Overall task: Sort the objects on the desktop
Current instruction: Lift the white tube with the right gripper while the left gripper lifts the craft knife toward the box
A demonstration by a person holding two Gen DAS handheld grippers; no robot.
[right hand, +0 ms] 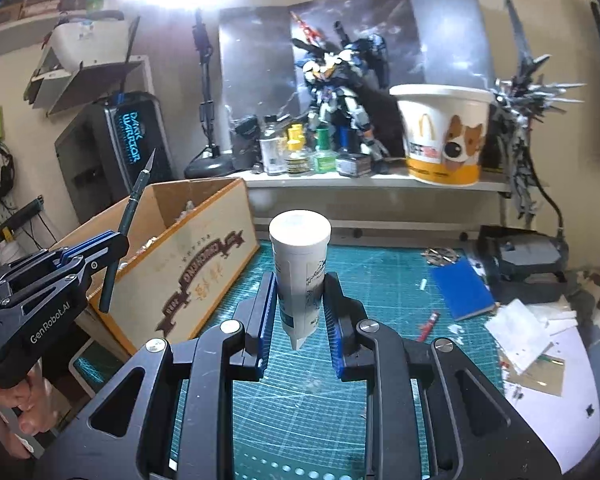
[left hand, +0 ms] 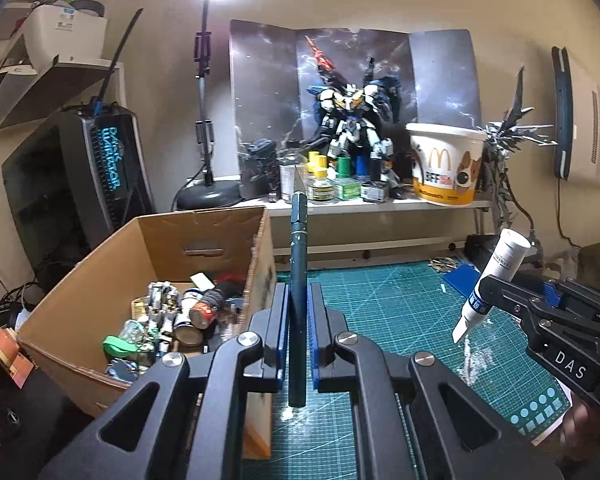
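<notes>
My left gripper is shut on a dark teal hobby knife, held upright above the cutting mat beside the cardboard box. The knife and left gripper also show at the left of the right wrist view, blade tip up. My right gripper is shut on a white tube, cap end up, above the green cutting mat. The tube shows tilted in the right gripper at the right of the left wrist view.
The box holds several small cans, bottles and parts. A shelf at the back carries paint bottles, a robot model and a paper bucket. A blue pad, a red item and papers lie on the mat's right.
</notes>
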